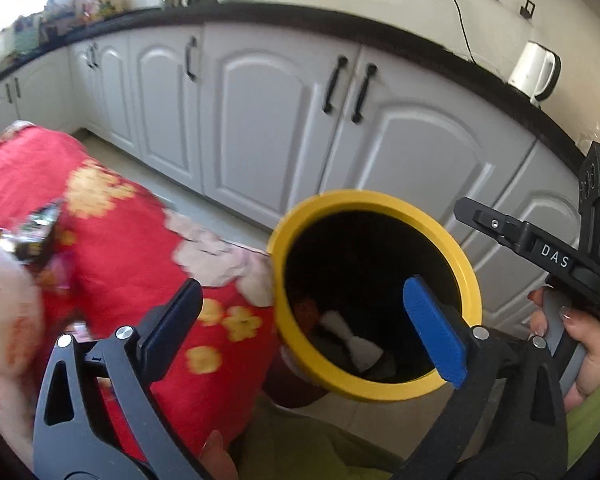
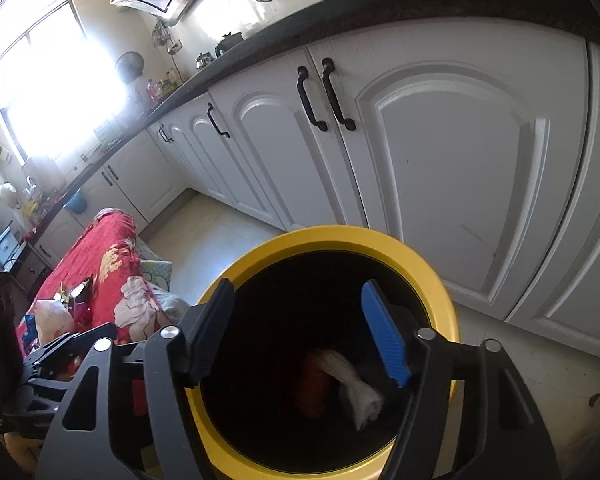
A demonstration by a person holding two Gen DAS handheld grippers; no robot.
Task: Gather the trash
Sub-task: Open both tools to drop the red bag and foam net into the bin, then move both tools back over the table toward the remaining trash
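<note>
Both jaws gape over the yellow-rimmed bin [image 2: 332, 240]; the left hand-held gripper [image 1: 304, 320] is spread wide, nothing between its pads; the right hand-held gripper [image 2: 300, 336] is spread too, empty; white crumpled trash [image 2: 356, 384] lies down inside the bin beside something orange [image 2: 314, 388]; more wrappers [image 1: 40, 224] sit on the red floral cloth [image 1: 120, 240].
</note>
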